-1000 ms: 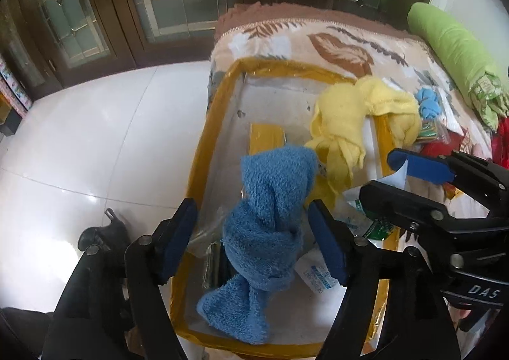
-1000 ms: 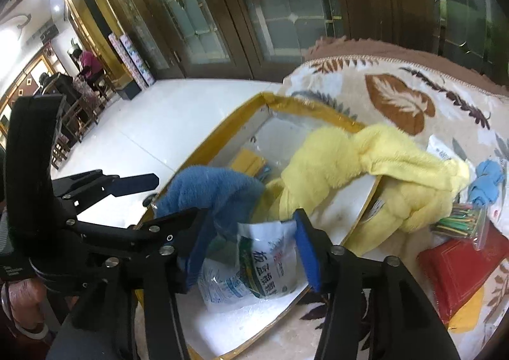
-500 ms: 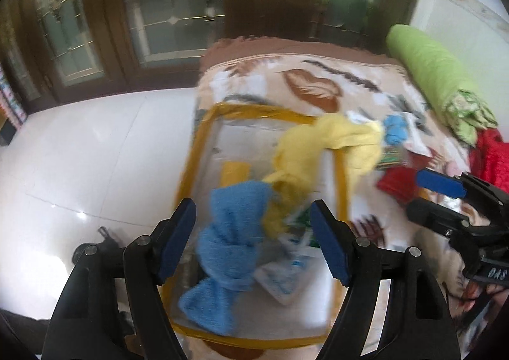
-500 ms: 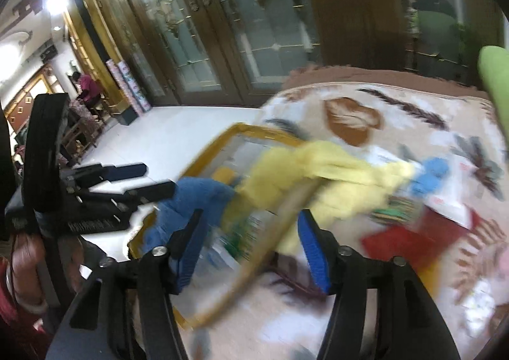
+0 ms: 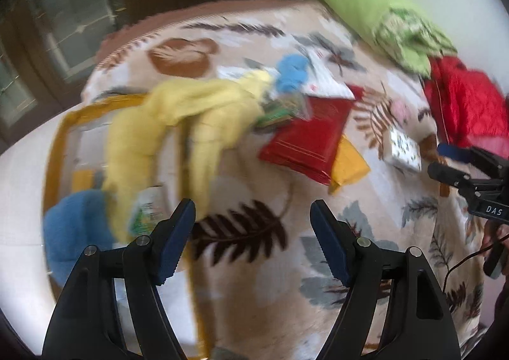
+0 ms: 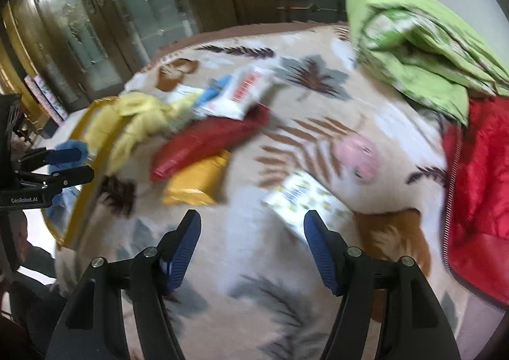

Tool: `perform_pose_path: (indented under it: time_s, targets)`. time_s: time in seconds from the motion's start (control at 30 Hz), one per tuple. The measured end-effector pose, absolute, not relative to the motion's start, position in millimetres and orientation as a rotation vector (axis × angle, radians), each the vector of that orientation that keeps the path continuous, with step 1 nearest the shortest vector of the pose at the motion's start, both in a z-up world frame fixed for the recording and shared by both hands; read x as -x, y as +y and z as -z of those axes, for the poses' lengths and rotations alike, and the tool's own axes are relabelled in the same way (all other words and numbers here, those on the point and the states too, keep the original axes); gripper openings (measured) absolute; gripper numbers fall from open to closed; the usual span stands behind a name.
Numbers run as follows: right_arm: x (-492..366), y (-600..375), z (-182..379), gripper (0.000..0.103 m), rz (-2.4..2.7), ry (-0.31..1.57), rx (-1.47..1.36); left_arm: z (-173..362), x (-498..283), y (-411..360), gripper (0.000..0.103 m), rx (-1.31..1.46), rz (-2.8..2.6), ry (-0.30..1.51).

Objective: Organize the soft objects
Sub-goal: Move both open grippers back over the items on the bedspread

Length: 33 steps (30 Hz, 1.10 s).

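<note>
Both views are motion-blurred. A yellow towel [image 5: 178,118] drapes over the rim of a clear bag with yellow trim [image 5: 54,150] at the bed's left edge, and a blue towel [image 5: 73,226] lies inside it. The yellow towel [image 6: 136,118] and bag rim [image 6: 86,201] also show in the right wrist view. My left gripper [image 5: 253,229] is open and empty above the leaf-patterned blanket [image 5: 254,264], right of the bag. My right gripper [image 6: 251,239] is open and empty over the blanket [image 6: 241,283], near a small patterned packet [image 6: 299,201].
A red pouch [image 5: 305,140], a yellow packet [image 5: 346,162], white packets [image 6: 241,93] and a small blue item [image 5: 292,70] lie mid-bed. A green quilt [image 6: 420,38] and a red quilt [image 6: 477,188] lie at the right. Wooden glass doors [image 6: 105,26] stand behind.
Both grippers have swung right, away from the bag, over the bed. The blue towel that sat between the left fingers now lies in the bag at far left.
</note>
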State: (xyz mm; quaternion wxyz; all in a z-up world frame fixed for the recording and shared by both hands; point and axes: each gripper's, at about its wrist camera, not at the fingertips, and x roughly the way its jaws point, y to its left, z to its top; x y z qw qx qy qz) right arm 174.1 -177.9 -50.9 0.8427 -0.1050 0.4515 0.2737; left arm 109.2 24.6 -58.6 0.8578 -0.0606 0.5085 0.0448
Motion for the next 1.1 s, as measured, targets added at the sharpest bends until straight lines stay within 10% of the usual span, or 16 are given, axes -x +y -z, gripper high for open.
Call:
perform_pose_path:
  time_s: [1.1]
  targets:
    - [-219,-177,96,0.079,-0.655,0.939,0.594,125,-206,-32,0.078,0.467,-0.148,1.275]
